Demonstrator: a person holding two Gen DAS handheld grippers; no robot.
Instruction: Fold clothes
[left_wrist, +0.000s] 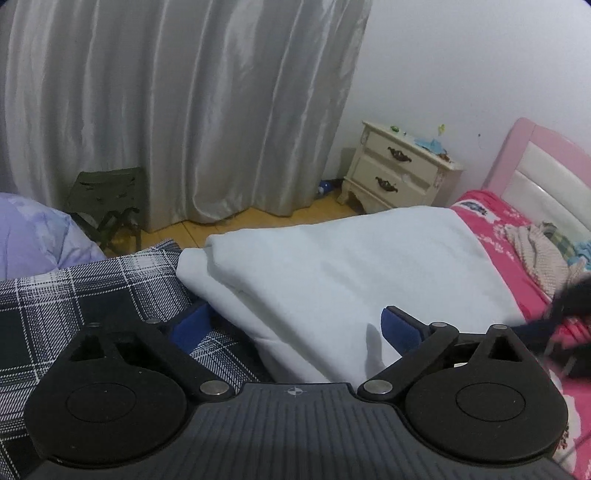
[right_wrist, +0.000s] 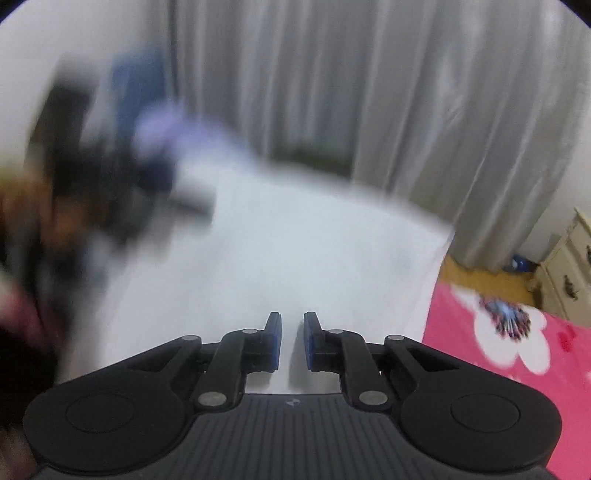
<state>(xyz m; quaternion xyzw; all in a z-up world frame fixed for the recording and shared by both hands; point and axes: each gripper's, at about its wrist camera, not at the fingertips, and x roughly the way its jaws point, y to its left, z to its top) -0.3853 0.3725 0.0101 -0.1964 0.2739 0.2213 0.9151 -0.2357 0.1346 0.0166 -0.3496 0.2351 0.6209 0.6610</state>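
A white garment (left_wrist: 332, 258) lies folded on the bed, its thick layered edge toward me. My left gripper (left_wrist: 295, 326) stands wide open over its near edge. One blue pad (left_wrist: 192, 325) sits by the garment's left fold and the other (left_wrist: 399, 328) rests on the white cloth. In the right wrist view the white garment (right_wrist: 295, 240) fills the middle. My right gripper (right_wrist: 292, 343) is drawn in narrow, with a raised fold of the white cloth pinched between its pads. A dark blur at the left wrist view's right edge is the right gripper (left_wrist: 576, 314).
A dark plaid cloth (left_wrist: 92, 295) lies left of the garment, with a lilac quilt (left_wrist: 33, 236) behind it. The pink flowered sheet (left_wrist: 517, 266) holds a heap of clothes (left_wrist: 543, 247). Beyond the bed stand a cream nightstand (left_wrist: 399, 166), a folding stool (left_wrist: 107, 199) and grey curtains (left_wrist: 184, 110).
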